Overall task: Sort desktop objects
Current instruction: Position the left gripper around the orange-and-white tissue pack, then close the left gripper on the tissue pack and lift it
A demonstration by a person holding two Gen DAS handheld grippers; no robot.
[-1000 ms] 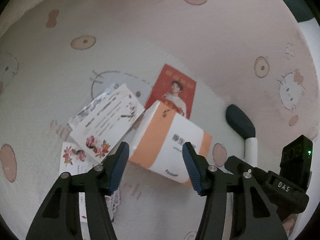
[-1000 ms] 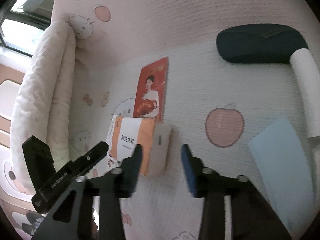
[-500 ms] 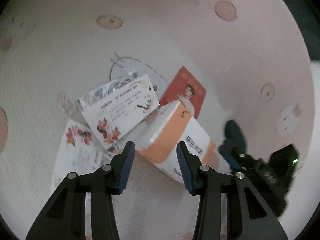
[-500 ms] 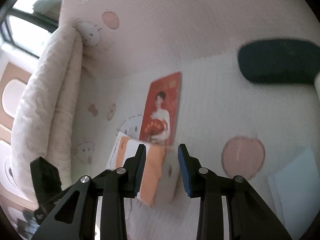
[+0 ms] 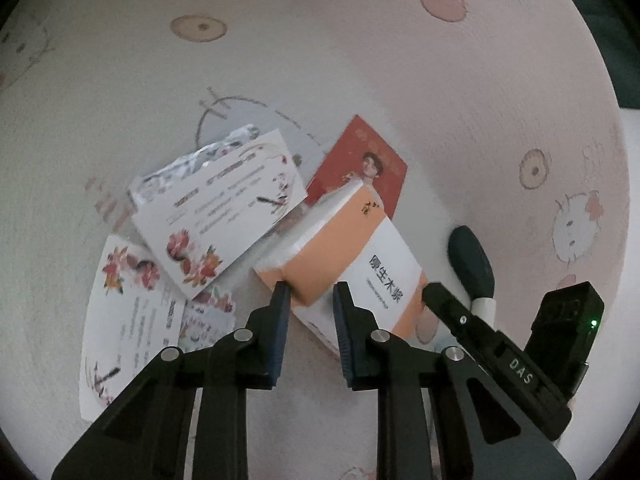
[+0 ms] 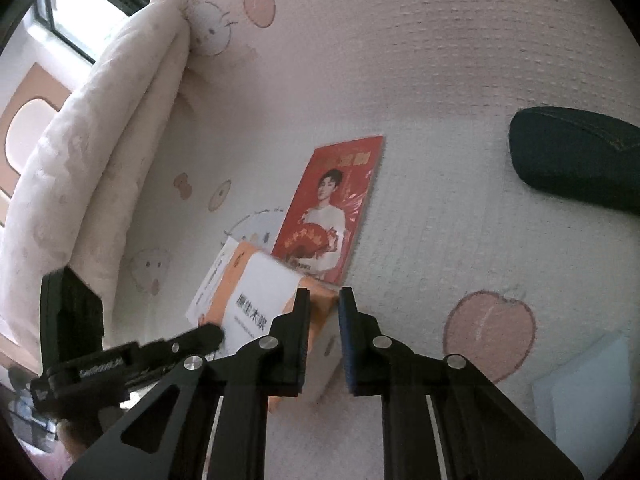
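Note:
An orange-and-white tissue pack [image 5: 360,256] lies tilted on the pink cartoon-print bedspread [image 5: 320,60], partly over a red photo card [image 5: 360,164]. The jaws of my left gripper [image 5: 310,300] are closing, with the pack's near orange corner filling the gap between them. In the right wrist view the same pack [image 6: 260,288] sits at the fingers. My right gripper [image 6: 323,304] is shut on its orange far corner. The red card [image 6: 332,208] lies just beyond.
Two floral printed cards [image 5: 216,208] [image 5: 128,320] overlap left of the pack. A dark glasses case [image 6: 576,168] and a white tube [image 5: 484,308] lie to the right. A pale blue sheet [image 6: 588,392] is at lower right. A folded quilt [image 6: 100,160] lines the left edge.
Both grippers' jaws have narrowed from well apart to a tight gap at the tissue pack's corners. Both views have rolled a little, and the pack now sits closer to the fingers.

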